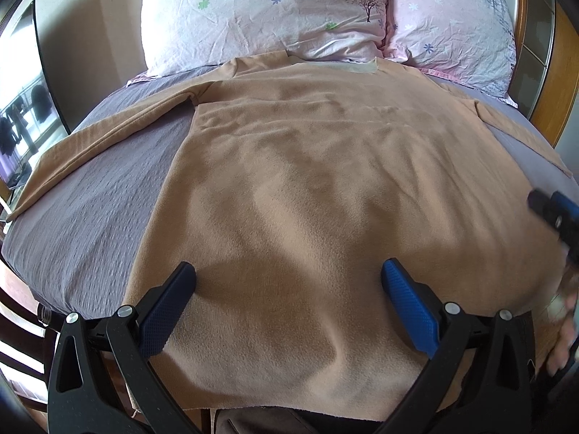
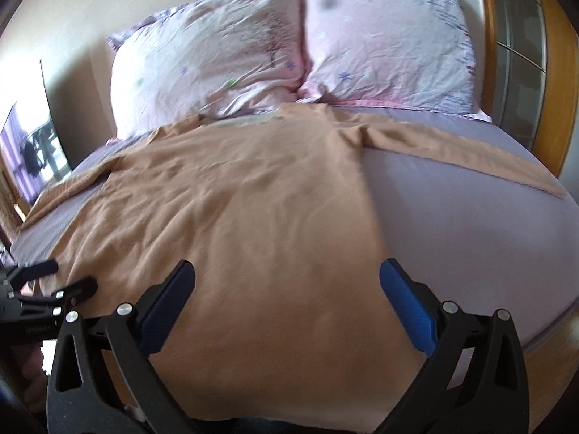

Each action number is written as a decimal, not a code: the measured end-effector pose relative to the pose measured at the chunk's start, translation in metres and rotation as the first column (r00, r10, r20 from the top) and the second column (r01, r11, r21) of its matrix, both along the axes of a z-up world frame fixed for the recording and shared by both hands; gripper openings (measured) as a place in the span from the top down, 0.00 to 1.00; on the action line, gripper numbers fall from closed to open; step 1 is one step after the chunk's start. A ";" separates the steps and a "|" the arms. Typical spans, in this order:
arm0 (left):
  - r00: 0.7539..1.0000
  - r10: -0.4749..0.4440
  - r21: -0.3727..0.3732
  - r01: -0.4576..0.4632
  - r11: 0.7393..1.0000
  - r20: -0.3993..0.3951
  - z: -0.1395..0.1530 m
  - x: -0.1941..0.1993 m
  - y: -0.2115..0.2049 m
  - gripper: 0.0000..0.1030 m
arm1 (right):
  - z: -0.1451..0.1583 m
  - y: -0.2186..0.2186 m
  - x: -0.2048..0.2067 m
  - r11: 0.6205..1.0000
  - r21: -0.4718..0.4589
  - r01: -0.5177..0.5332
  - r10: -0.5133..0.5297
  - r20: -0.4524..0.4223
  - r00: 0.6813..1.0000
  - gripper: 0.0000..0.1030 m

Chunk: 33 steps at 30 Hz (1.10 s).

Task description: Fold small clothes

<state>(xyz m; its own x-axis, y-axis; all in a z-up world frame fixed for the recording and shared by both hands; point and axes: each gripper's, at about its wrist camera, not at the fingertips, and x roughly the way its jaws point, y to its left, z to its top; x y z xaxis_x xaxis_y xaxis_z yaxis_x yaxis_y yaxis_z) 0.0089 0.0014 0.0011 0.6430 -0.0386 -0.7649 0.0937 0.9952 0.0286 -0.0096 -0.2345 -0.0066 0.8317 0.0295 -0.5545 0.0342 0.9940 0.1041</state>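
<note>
A tan long-sleeved top (image 1: 307, 166) lies spread flat on the bed, collar toward the pillows, hem at the near edge. It also shows in the right wrist view (image 2: 253, 209). Its left sleeve (image 1: 94, 144) stretches out to the left and its right sleeve (image 2: 470, 155) to the right. My left gripper (image 1: 287, 278) is open and empty above the hem's left half. My right gripper (image 2: 287, 278) is open and empty above the hem's right side. Each gripper shows at the edge of the other's view, the right (image 1: 553, 213) and the left (image 2: 54, 282).
The bed has a grey-purple sheet (image 1: 90, 209), also seen in the right wrist view (image 2: 470, 235). Two pink flowered pillows (image 1: 260, 11) lie at the head. A wooden headboard frame (image 2: 550, 72) stands at the right. A window (image 1: 21, 119) is at the left.
</note>
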 end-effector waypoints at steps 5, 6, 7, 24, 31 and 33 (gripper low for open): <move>0.998 -0.054 -0.106 0.055 0.993 0.017 0.009 0.013 0.013 0.01 | 0.035 -0.126 0.026 0.941 0.216 0.261 -0.255 -0.059 0.965 0.02; 0.998 -0.058 -0.146 0.063 0.987 0.035 0.012 0.017 0.017 0.01 | 0.037 -0.156 0.031 0.907 0.269 0.325 -0.313 -0.088 0.946 0.05; 0.997 -0.060 -0.181 0.069 0.981 0.055 0.016 0.021 0.022 0.01 | 0.036 -0.180 0.035 0.872 0.311 0.378 -0.361 -0.112 0.926 0.08; 0.983 0.031 -0.569 0.079 0.819 0.181 0.049 0.083 0.119 0.01 | -0.024 -0.363 0.069 0.363 0.651 0.667 -0.611 -0.373 0.698 0.95; 0.961 0.255 -0.676 -0.119 0.727 0.105 0.039 0.091 0.199 0.01 | 0.076 -0.274 0.125 0.759 0.432 0.487 -0.519 -0.052 0.853 0.96; 0.942 0.326 -0.697 -0.183 0.694 0.078 0.037 0.091 0.220 0.01 | 0.117 -0.205 0.150 0.883 0.355 0.306 -0.351 0.069 0.934 0.96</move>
<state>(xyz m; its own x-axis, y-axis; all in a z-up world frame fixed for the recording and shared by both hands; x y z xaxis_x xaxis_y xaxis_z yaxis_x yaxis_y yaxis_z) 0.0997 0.2213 0.0377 0.8279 -0.3080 -0.4687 -0.1017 0.7394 -0.6656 0.1405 -0.4397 0.1108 0.8884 -0.0934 -0.4495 0.3165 0.8338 0.4524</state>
